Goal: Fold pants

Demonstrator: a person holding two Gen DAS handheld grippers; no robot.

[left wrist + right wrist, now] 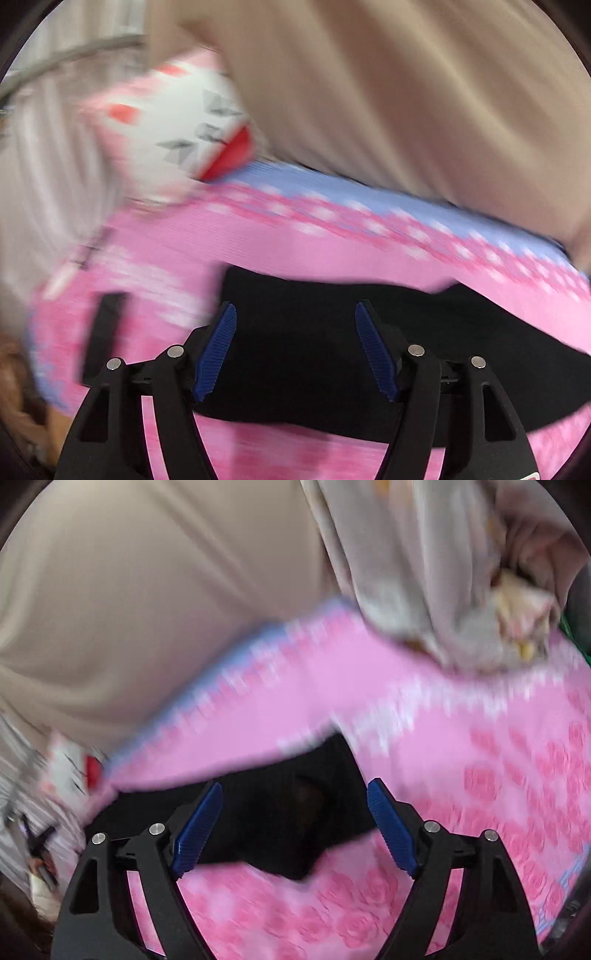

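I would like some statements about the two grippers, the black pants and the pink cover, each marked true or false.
1. The left gripper is open. True.
2. The right gripper is clamped on the black pants. False: its blue pads stand apart and hold nothing.
3. The pants lie on a pink patterned cover. True.
4. The pants are white. False: they are black.
5. Beige cloth lies beyond the cover in the left wrist view. True.
6. The cover is plain green. False: it is pink, with a light blue border.
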